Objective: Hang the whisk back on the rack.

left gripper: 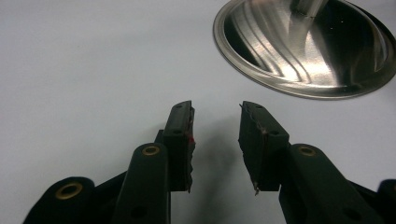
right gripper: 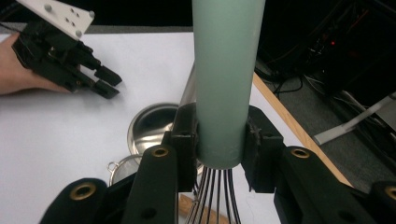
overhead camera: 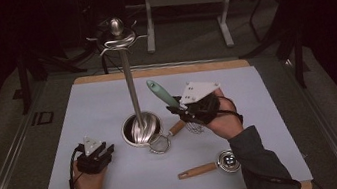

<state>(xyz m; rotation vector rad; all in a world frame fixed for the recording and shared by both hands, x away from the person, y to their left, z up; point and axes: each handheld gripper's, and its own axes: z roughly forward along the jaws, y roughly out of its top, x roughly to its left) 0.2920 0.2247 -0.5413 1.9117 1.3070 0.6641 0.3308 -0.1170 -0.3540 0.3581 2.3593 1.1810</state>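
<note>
Slippage is the main hazard: the right tongs [right gripper: 219,140] pinch the smooth green handle of the whisk [overhead camera: 164,95] just above its wires, holding it tilted off the desk [overhead camera: 98,110]. A weak pinch lets it rotate or drop onto the strainer [overhead camera: 160,144] beneath. The hook stand [overhead camera: 129,80] rises just beside these tongs; a careless swing strikes it. The left tongs [left gripper: 215,140] rest spread, empty, near the stand base.
</note>
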